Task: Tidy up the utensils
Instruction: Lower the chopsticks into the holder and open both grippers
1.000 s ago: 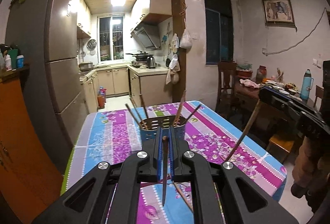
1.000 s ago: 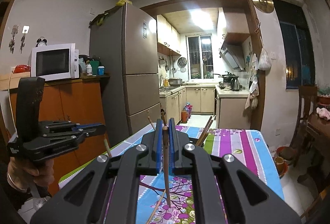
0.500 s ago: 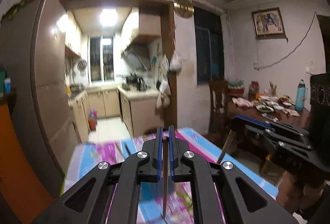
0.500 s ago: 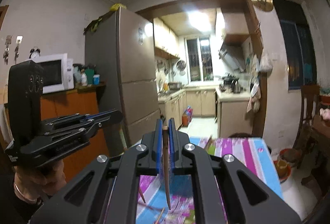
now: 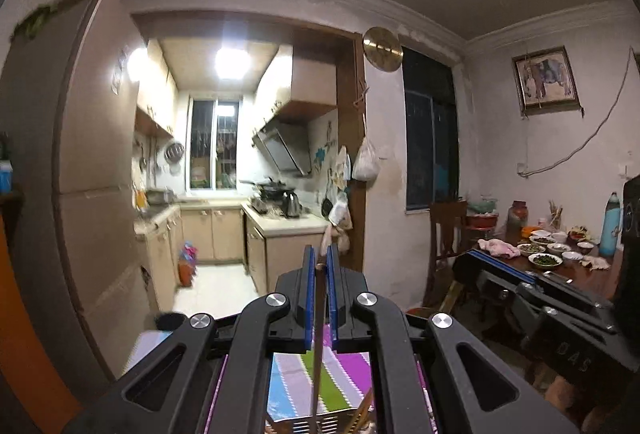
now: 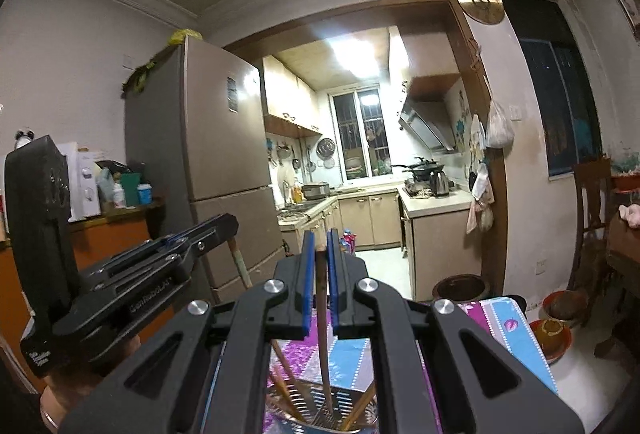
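My left gripper (image 5: 319,263) is shut on a brown chopstick (image 5: 317,346) that hangs down toward the perforated metal utensil holder (image 5: 316,426) at the bottom edge. My right gripper (image 6: 320,246) is shut on another chopstick (image 6: 323,338) whose lower end reaches into the holder (image 6: 320,406), where several other chopsticks (image 6: 284,382) stand. The left gripper also shows at the left of the right wrist view (image 6: 224,230), and the right gripper at the right of the left wrist view (image 5: 468,262).
The holder stands on a table with a purple, blue and green flowered cloth (image 6: 508,330). A fridge (image 6: 212,170) and an orange cabinet (image 6: 104,242) are to the left. A dining table with dishes (image 5: 552,258) and a chair (image 5: 446,234) are at the right. The kitchen lies behind.
Both grippers have moved forward and over the holder, each with its chopstick pointing down. The holder has slid from mid-view to the bottom edge of both views.
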Demonstrator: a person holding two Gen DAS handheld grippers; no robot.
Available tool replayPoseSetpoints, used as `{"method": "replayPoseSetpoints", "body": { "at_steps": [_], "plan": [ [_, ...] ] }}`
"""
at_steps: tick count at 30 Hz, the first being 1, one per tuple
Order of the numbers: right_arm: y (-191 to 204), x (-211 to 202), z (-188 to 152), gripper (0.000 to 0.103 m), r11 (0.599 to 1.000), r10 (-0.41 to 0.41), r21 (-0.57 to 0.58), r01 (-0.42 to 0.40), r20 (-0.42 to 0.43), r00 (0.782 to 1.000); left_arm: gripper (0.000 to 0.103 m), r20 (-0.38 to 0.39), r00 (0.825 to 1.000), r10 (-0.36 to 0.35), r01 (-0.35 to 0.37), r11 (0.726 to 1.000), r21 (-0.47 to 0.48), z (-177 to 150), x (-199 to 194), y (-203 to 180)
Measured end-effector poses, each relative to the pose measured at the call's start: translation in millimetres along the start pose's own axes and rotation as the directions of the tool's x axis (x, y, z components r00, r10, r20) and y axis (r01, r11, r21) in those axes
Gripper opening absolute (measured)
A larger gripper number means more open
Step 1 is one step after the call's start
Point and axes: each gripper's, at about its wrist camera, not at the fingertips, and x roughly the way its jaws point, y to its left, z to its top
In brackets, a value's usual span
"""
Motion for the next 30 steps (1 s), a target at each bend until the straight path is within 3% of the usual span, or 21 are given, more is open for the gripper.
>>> {"method": "replayPoseSetpoints", "body": {
  "at_steps": [8, 15, 19, 23, 29, 30],
  "plan": [
    [-15, 47, -58, 0.005, 0.998, -0.027, 0.05, 0.033, -0.109, 0.994, 0.007, -0.063, 0.998, 0.031, -0.031, 0.999, -0.008, -65, 42, 24],
    [-22, 59, -77, 0.006, 0.995, -0.037, 0.081, 0.051, -0.161, 0.986, 0.007, -0.136, 0.988, 0.071, -0.077, 0.996, -0.037, -107, 57, 42],
    [-20, 49, -64, 0.006, 0.996, -0.06, 0.052, 0.068, -0.133, 0.989, 0.007, -0.116, 0.99, 0.083, -0.088, 0.995, -0.036, -97, 46, 47],
    [-24, 21, -38, 0.006, 0.997, -0.07, 0.034, 0.072, -0.062, 0.996, 0.008, -0.03, 0.995, 0.1, -0.101, 0.994, -0.044, -66, 17, 50],
    [-36, -35, -20, 0.007, 0.995, -0.098, 0.009, 0.098, -0.012, 0.995, 0.008, 0.089, 0.99, 0.112, -0.109, 0.993, -0.046, -30, -54, 42],
    [-39, -45, -20, 0.013, 0.995, -0.096, 0.009, 0.096, -0.012, 0.995, 0.01, 0.098, 0.988, 0.119, -0.117, 0.993, -0.027, -29, -69, 37]
  ]
}}
